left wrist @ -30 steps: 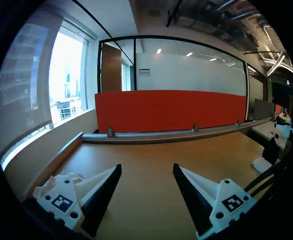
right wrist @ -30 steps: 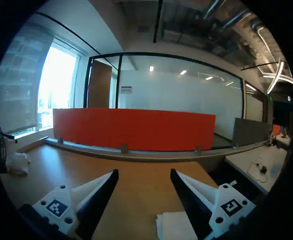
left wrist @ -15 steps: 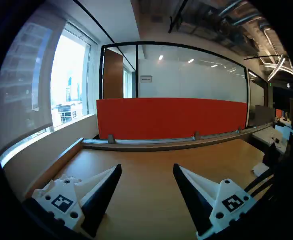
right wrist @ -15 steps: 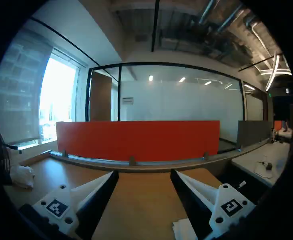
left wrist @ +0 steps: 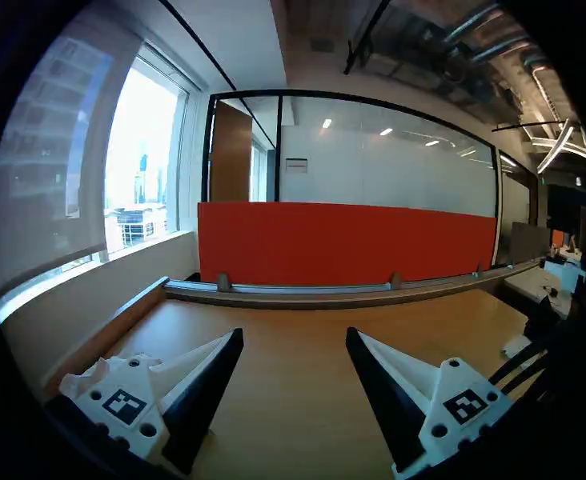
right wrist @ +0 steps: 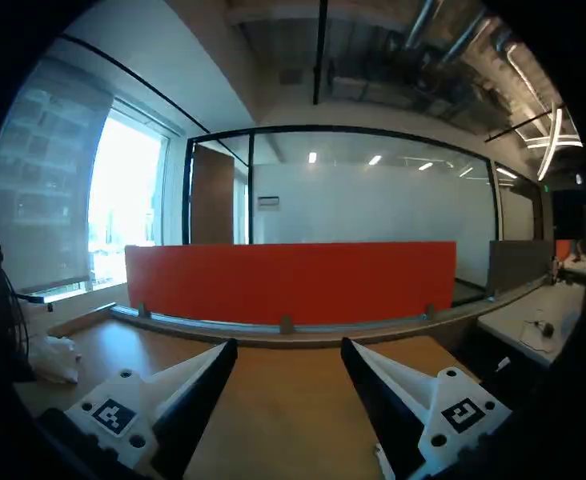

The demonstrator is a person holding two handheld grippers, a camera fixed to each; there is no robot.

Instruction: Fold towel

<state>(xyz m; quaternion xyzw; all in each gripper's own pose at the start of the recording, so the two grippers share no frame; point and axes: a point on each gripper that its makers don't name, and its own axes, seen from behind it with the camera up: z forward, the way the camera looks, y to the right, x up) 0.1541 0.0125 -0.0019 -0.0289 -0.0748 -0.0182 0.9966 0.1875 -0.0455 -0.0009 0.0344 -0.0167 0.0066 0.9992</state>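
Left gripper (left wrist: 293, 331) jaws spread over the wooden desk (left wrist: 293, 416), right gripper (right wrist: 287, 342) spread too, tipped up since a second ago, crumpled white cloth (right wrist: 53, 358), probably the towel, on the desk far left, orange divider (right wrist: 293, 280) beyond.

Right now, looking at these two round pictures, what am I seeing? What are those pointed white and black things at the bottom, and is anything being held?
There is no robot here. A person holds a two-finger gripper in each hand, and a small fisheye camera rides on each one. One picture looks forward along the left gripper, the other along the right gripper. The pointed wedges are each gripper's own fingers. Both grippers stand open with nothing between the fingers. Below them lies a wooden desk with an orange divider along its far edge. In the right gripper view a crumpled white cloth, perhaps the towel to be folded, lies on the desk far to the left, untouched.
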